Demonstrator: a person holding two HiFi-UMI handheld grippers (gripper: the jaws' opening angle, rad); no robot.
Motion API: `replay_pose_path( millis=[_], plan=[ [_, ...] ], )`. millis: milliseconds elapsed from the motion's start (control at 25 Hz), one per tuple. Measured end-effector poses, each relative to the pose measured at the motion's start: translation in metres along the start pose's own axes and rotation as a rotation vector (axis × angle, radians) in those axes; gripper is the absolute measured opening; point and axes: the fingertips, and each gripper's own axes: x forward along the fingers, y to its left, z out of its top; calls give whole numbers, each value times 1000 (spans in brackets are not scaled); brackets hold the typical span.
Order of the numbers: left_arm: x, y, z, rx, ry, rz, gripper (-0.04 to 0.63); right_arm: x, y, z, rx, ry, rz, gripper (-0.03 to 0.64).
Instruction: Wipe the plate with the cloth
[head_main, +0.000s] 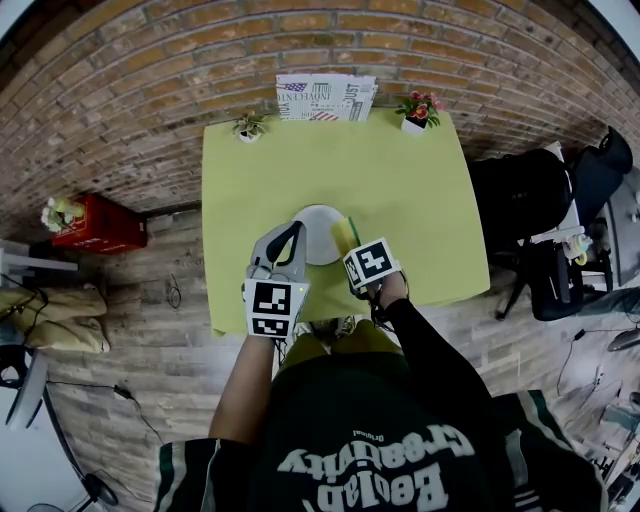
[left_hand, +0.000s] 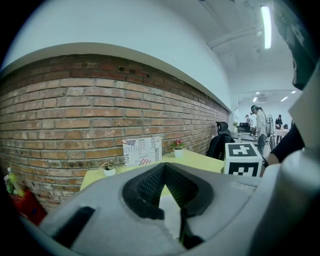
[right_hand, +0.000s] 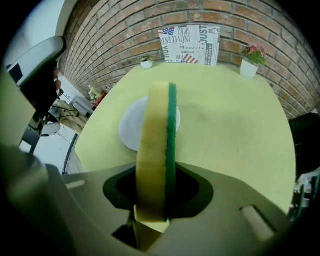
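A yellow sponge with a green scouring face (right_hand: 157, 145), serving as the cloth, is pinched upright by the right gripper (right_hand: 154, 195) at the right rim of the round white plate (head_main: 318, 228); contact cannot be told. The left gripper (left_hand: 164, 171) is pressed together over the left rim. The wiping is judged hardly begun. The plate lies close to the near edge of the yellow-green table (head_main: 420, 190); much room is left toward the far edge.
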Motion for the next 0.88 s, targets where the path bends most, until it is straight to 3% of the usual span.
replay_pose_path(
  millis=[400,880],
  plan=[
    [-32,14,-5,4,-10,7,6,11,69,-11,-113,18,35,144],
    [-58,29,-16,4,-6,18,6,23,93,-23,-88,32,41,144]
  ],
)
